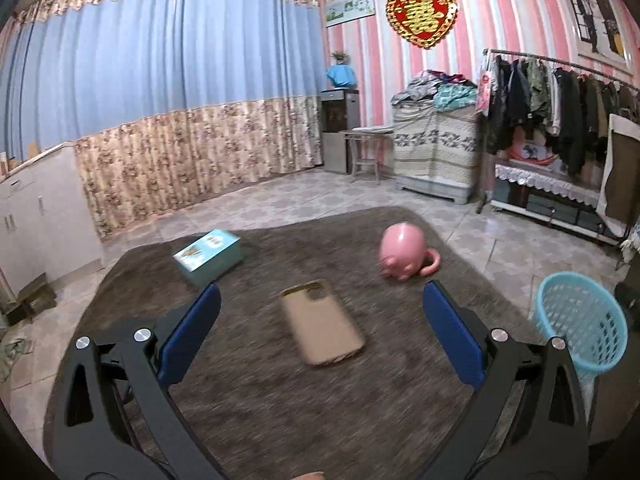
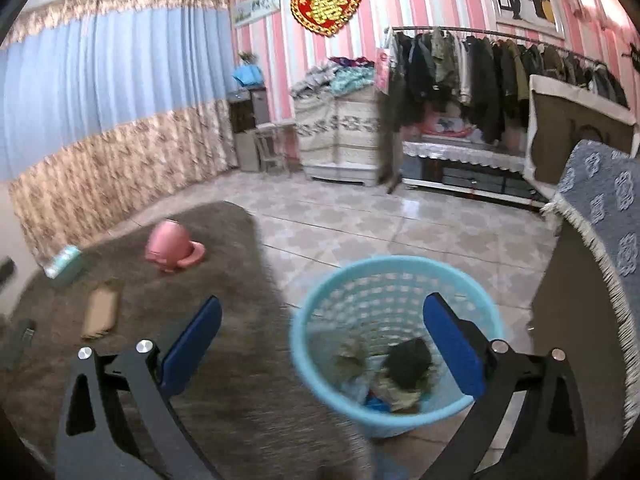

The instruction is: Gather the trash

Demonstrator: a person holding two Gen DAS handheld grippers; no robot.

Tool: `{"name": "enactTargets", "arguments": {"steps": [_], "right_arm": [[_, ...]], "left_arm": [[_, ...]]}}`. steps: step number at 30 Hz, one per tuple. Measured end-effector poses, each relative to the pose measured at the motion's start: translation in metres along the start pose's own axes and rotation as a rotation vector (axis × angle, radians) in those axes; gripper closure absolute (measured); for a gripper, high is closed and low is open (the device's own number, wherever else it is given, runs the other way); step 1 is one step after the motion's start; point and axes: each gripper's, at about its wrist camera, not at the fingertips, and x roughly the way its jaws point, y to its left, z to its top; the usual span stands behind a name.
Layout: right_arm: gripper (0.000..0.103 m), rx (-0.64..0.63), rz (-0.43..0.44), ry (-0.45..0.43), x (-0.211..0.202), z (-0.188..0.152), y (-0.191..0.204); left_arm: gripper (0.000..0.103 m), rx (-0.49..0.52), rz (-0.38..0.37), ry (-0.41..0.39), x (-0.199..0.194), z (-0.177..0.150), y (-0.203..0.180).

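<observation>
Trash point(image 2: 404, 368) fills blue basket point(image 2: 320, 364) beside brown rug point(image 1: 256, 400), tiled floor point(image 2: 360, 220).

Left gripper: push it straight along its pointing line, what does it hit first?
Likely the tan rectangular phone case lying flat on the grey-brown rug, centred between the open left gripper fingers. Depth is unclear.
</observation>
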Motion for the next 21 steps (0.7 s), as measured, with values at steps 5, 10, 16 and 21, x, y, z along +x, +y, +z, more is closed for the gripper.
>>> {"name": "enactTargets", "arguments": {"steps": [5, 10, 16, 21], "right_arm": [[0.004, -0.056, -0.008, -0.032, -0.025, -0.023, 0.033], [0.004, -0.114, 0.008, -0.055, -0.039, -0.039, 0.056], [0.004, -0.119, 0.049, -0.063, -0.051, -0.043, 0.071], [0.004, -0.172, 0.051, -0.053, -0.049, -0.047, 0.087]], "left_arm": [[0.005, -0.003, 0.036, 0.019, -0.017, -0.026, 0.025], [0.005, -0.032, 0.036, 0.044, -0.03, -0.052, 0.043], [0.005, -0.064, 0.046, 0.045, -0.04, -0.073, 0.056], [0.005, -0.089, 0.033, 0.047, -0.041, -0.08, 0.063]]}}
